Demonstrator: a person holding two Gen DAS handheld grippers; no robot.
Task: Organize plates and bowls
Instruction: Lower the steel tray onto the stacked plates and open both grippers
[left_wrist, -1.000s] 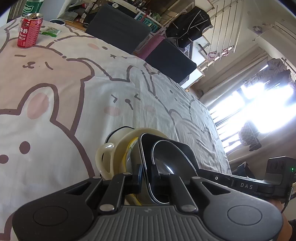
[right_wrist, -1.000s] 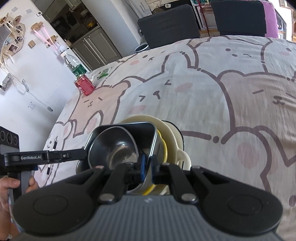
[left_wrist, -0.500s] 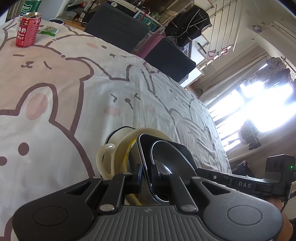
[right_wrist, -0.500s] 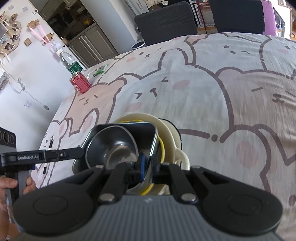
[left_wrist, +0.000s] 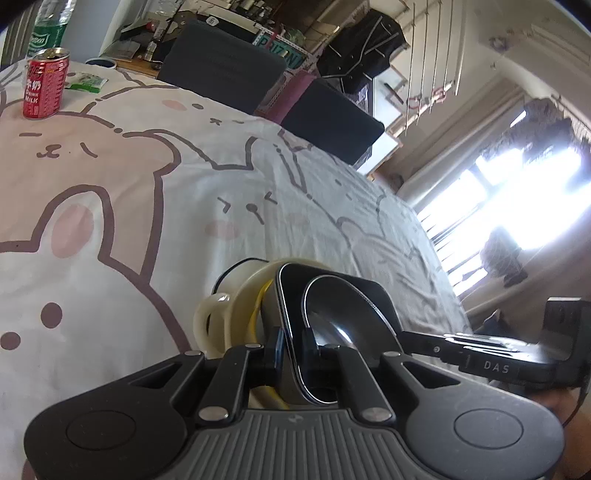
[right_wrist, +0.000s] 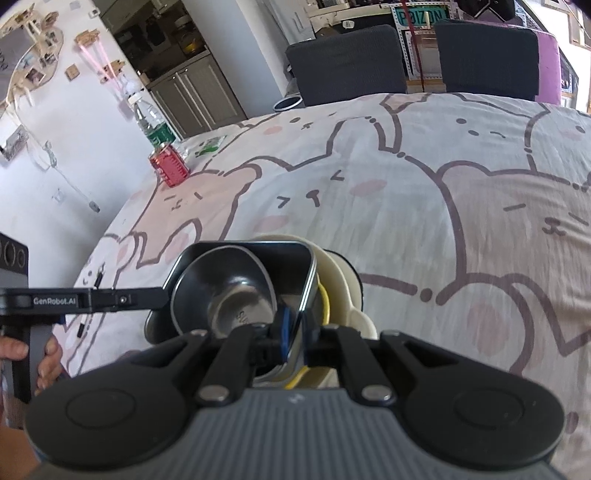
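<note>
Left gripper (left_wrist: 291, 350), right gripper (right_wrist: 295, 336): jaws pinching opposite rims, dark square dish (left_wrist: 354, 295).

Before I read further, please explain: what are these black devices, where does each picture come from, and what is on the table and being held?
They are no robot: a person holds one hand gripper in each hand, each carrying a wide-angle camera that looks along its fingers. One picture comes from the left gripper, the other from the right gripper. Both are shut on opposite rims of a dark metal tray with a steel bowl inside. The tray sits in a cream bowl with a handle. The table wears a bunny-print cloth. Far off stand a red can and a water bottle.
</note>
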